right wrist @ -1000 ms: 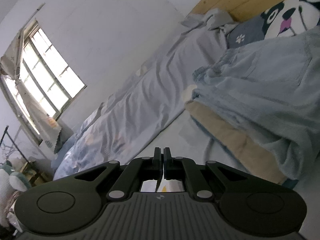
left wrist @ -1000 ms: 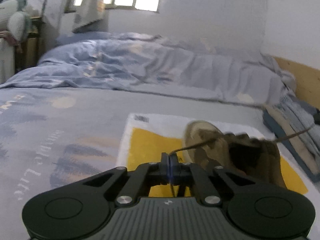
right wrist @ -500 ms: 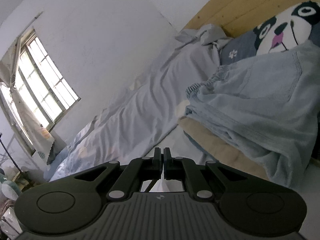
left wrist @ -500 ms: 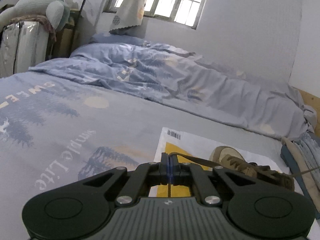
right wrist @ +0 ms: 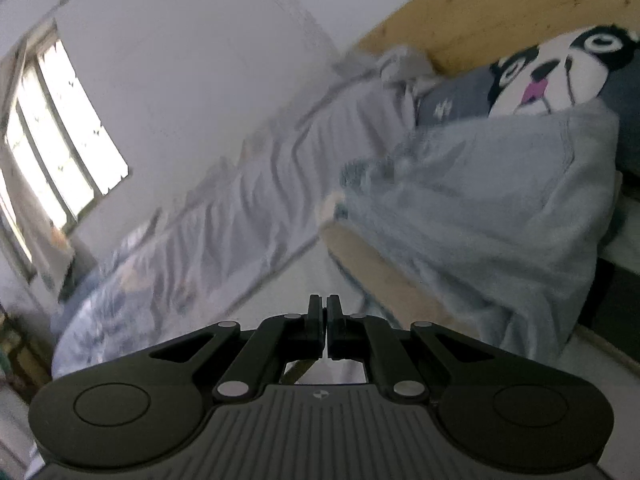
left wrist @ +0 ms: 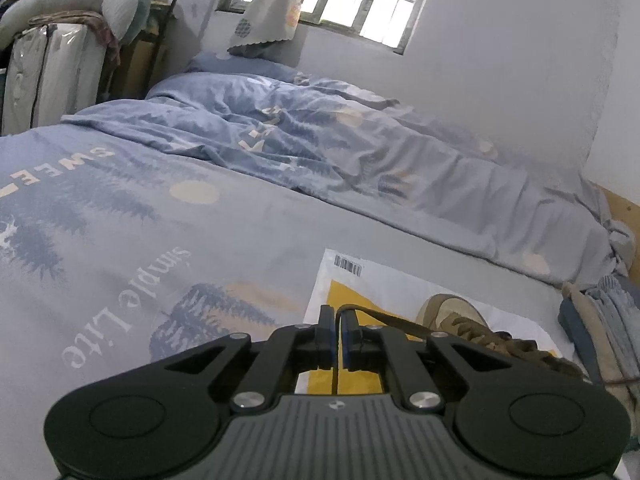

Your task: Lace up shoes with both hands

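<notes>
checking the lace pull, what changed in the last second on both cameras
The left gripper has loosened: its fingers were pinched on the lace, and a narrow gap now shows with the lace looped over the tip. The shoe has drifted lower right in its view. The right gripper stays closed; its grasp is hidden.

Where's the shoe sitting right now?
In the left wrist view the shoe lies low right on the white-and-yellow bag on the bed, just right of the left gripper.
</notes>
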`<state>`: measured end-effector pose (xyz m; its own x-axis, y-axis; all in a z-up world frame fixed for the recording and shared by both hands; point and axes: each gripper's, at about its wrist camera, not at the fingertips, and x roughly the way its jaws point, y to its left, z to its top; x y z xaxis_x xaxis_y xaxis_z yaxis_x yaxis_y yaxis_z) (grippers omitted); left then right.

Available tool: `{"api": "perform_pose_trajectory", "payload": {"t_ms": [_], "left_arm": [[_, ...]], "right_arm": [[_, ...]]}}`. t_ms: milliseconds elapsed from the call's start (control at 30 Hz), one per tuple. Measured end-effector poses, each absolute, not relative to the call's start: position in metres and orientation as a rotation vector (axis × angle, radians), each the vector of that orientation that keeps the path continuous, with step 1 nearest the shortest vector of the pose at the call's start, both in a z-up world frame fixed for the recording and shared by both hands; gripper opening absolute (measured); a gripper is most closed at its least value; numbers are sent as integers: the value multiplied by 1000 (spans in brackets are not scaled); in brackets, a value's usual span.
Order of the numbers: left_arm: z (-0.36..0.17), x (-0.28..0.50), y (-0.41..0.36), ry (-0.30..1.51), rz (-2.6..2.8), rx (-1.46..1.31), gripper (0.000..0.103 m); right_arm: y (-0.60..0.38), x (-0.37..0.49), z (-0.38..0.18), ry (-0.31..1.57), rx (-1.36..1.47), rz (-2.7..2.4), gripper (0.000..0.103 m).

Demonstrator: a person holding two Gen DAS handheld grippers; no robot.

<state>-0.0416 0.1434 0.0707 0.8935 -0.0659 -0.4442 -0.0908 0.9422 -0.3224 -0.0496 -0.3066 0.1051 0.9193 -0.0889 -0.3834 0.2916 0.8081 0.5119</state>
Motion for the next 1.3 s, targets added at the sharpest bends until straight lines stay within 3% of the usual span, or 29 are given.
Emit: {"api": "perform_pose_trajectory", "payload": {"t_ms": [100, 233, 300, 400, 467, 533, 633, 733, 800, 933, 967, 1300], "left_arm": [[72, -41, 143, 465, 5, -357, 6], [75, -43, 142, 444, 8, -374, 37], [77, -44, 143, 428, 24, -384, 46], [80, -46, 146, 405, 58, -398, 50], [81, -48, 148, 391, 82, -406, 67], [83, -49, 149, 379, 102, -402, 73], [82, -46, 149, 395, 99, -385, 76], [81, -43, 147, 421, 96, -370, 86], [82, -44, 145, 416, 103, -350, 91], [86, -52, 146, 386, 94, -320, 98], [87, -55, 147, 380, 89, -319, 99], [85, -71, 159, 415, 43, -286, 100]], "right_arm": [[-305, -48, 101, 394, 572, -189, 2], [-304, -50, 103, 404, 517, -183, 6], [-303, -51, 102, 426, 479, -190, 25], [-302, -56, 103, 426, 444, -217, 33], [-302, -61, 105, 410, 420, -250, 40], [-301, -65, 107, 391, 397, -275, 46], [-296, -67, 109, 380, 356, -278, 49], [-281, -67, 111, 372, 279, -254, 57], [-269, -67, 111, 368, 232, -235, 70], [-246, -71, 113, 345, 165, -183, 83], [-241, -72, 113, 338, 147, -172, 91], [-191, -87, 116, 307, 102, -64, 94]]}}
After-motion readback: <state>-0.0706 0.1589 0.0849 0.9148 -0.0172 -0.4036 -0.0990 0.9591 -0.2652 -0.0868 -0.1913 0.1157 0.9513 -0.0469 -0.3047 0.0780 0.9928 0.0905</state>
